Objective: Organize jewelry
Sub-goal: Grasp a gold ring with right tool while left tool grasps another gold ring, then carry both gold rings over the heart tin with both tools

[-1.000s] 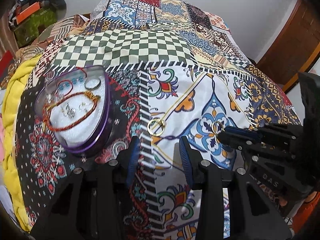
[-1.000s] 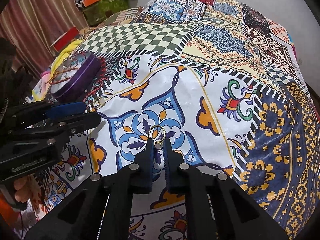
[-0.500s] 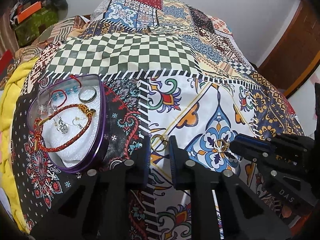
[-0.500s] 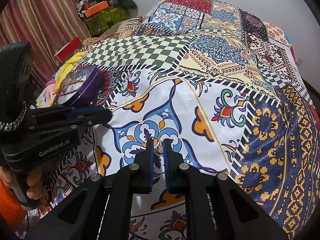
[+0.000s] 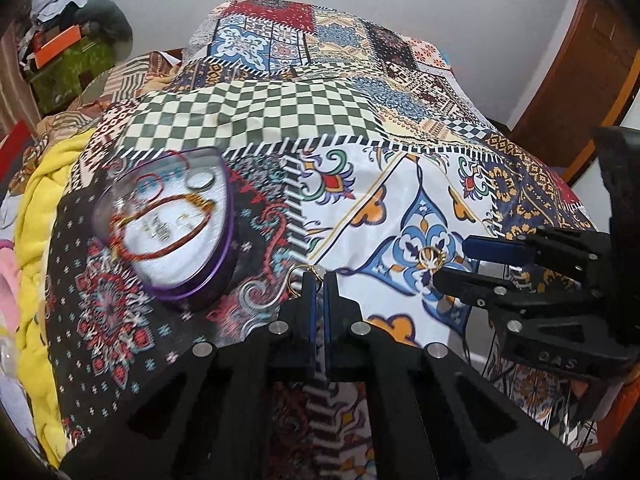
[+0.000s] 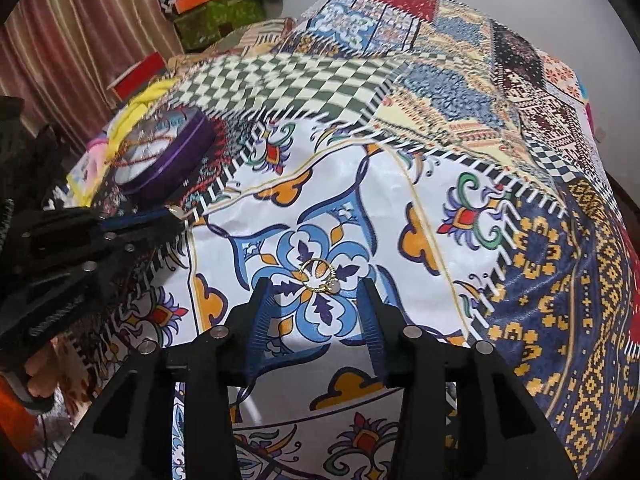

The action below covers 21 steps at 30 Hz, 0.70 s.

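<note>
A gold hoop earring (image 5: 301, 276) sticks out of the tips of my left gripper (image 5: 320, 277), which is shut on it just right of the purple heart-shaped box (image 5: 224, 264). The box holds a red cord bracelet (image 5: 160, 232), a ring and small earrings on white padding. A second gold hoop earring (image 6: 318, 278) lies on the blue flower print of the cloth, just ahead of my right gripper (image 6: 314, 293), whose fingers stand wide open on either side of it. The left wrist view shows that hoop (image 5: 432, 258) beside the right gripper (image 5: 450, 262). In the right wrist view, the left gripper (image 6: 176, 216) is at far left.
A patchwork bedspread (image 5: 280, 128) covers the bed. A yellow blanket (image 5: 36, 240) bunches along the left edge. Boxes and clutter (image 6: 208, 4) sit at the back left by a striped curtain (image 6: 80, 40). A wooden door (image 5: 580, 80) is at the right.
My left gripper went from open to shut on the hoop near the box. My right gripper, nearly shut on the other hoop earlier, has opened and left it on the cloth.
</note>
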Tool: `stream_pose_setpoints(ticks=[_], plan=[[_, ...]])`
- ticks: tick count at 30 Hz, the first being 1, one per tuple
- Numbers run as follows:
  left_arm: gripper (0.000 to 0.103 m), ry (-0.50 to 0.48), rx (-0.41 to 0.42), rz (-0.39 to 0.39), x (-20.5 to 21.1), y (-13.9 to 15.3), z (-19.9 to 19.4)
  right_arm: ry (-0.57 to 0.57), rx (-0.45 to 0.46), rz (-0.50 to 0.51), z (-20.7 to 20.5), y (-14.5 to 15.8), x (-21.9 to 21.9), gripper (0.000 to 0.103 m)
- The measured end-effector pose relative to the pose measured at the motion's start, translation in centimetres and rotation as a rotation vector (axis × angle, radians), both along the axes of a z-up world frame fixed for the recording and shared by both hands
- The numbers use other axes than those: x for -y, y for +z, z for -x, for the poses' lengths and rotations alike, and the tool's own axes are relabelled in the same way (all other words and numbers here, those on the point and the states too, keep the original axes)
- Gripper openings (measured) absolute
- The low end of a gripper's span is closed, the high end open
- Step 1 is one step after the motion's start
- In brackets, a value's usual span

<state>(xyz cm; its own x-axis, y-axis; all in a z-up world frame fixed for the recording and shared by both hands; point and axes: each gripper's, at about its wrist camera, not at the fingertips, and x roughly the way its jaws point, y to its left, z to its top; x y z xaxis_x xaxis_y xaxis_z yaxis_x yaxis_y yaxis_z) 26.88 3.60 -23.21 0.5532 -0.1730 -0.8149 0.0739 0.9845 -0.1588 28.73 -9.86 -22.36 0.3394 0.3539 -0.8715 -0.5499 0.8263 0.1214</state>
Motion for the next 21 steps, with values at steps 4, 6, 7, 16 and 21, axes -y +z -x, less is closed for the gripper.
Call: stream_pose_setpoints(ticks=[4, 6, 7, 16, 21], plan=[[0.001, 0.009, 0.005, 0.009, -0.9, 0.2, 0.7, 0.002, 0.005, 0.028, -0.5, -0.7, -0.7, 0.039], [0.001, 0.014, 0.008, 0.014, -1.1, 0.2, 0.8, 0.004, 0.016, 0.024, -0.6, -0.8, -0.8, 0.039], [0.001, 0.016, 0.008, 0.018, -1.2, 0.2, 0.8, 0.001, 0.017, 0.024, -0.7, -0.9, -0.9, 0.039], [0.001, 0.017, 0.020, 0.026, -1.0, 0.7, 1.1, -0.002, 0.031, 0.028, -0.4, -0.8, -1.2, 0.021], [0.001, 0.028, 0.044, 0.023, -1.4, 1.8, 1.6, -0.001, 0.034, 0.025, -0.2, -0.2, -1.4, 0.020]])
